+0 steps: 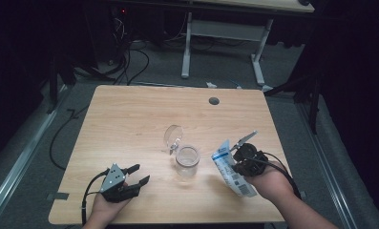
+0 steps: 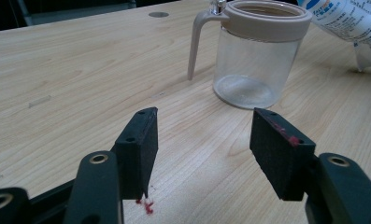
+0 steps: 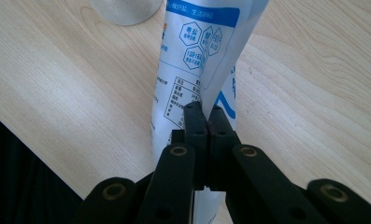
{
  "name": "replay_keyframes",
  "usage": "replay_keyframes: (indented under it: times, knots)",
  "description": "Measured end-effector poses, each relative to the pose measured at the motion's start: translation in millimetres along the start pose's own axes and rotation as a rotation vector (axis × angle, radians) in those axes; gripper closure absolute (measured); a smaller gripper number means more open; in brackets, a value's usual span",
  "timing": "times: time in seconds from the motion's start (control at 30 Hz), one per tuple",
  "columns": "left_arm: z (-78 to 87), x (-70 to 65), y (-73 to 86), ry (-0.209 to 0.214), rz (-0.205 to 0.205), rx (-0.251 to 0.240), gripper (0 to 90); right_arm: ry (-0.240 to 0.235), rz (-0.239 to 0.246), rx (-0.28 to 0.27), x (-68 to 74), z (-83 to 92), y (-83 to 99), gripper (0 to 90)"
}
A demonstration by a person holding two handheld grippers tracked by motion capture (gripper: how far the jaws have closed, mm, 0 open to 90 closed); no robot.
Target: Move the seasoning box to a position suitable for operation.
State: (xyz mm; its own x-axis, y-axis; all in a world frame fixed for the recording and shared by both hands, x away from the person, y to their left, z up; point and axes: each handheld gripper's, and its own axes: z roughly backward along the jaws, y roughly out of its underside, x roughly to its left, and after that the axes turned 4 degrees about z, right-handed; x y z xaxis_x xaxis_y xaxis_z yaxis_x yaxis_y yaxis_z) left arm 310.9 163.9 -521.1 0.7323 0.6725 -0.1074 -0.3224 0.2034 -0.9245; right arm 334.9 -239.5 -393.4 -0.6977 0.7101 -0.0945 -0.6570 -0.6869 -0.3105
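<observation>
A clear glass jar (image 1: 187,161) with a beige collar, a handle and a flipped-up lid (image 1: 173,135) stands uncapped near the table's middle; the left gripper view has the jar (image 2: 257,60) ahead. My right gripper (image 1: 239,157) is shut on a white and blue printed pouch (image 1: 230,169), held just right of the jar. In the right gripper view the jaws pinch a fold of the pouch (image 3: 192,65) at my right gripper (image 3: 206,122). My left gripper (image 1: 138,174) rests low at the front left, open with nothing between its fingers, and stands open (image 2: 202,149) short of the jar.
The wooden table (image 1: 130,119) has a round grommet hole (image 1: 214,100) near its far edge. Small red specks (image 2: 146,205) lie on the wood under the left gripper. Beyond the table stand a white desk frame (image 1: 225,43) and floor cables (image 1: 130,62).
</observation>
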Motion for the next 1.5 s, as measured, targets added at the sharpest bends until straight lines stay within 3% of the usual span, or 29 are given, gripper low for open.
replay_keyframes:
  times: [0.4, 0.53, 0.73, 0.83, 0.93, 1.23, 1.5]
  knots:
    - [-1.9, -5.6, -1.8, 0.014, -0.023, 0.008, 41.7, 0.003, -0.007, -0.002, -1.3, 9.4, -0.6, 90.0]
    - [-5.7, -18.6, -5.9, 0.046, -0.046, 0.003, 40.6, -0.003, -0.010, 0.004, -0.4, 12.6, 0.2, 90.0]
    - [-23.7, -57.4, -12.4, 0.136, -0.087, -0.003, 35.9, -0.008, -0.003, 0.004, 1.2, 18.1, -0.7, 90.0]
    - [-38.3, -76.3, -14.4, 0.189, -0.071, 0.012, 34.5, -0.009, -0.003, 0.002, 3.3, 21.6, -1.9, 90.0]
    - [-48.5, -86.2, -14.7, 0.216, -0.070, 0.018, 33.5, -0.015, -0.004, -0.006, 5.3, 25.3, -3.2, 90.0]
    - [-67.5, -106.1, -19.5, 0.256, -0.094, 0.023, 32.7, -0.026, 0.010, -0.017, 12.7, 28.3, -8.8, 90.0]
    - [-71.3, -112.2, -24.1, 0.273, -0.093, 0.013, 32.1, -0.039, 0.030, -0.016, 18.9, 27.1, -17.5, 89.9]
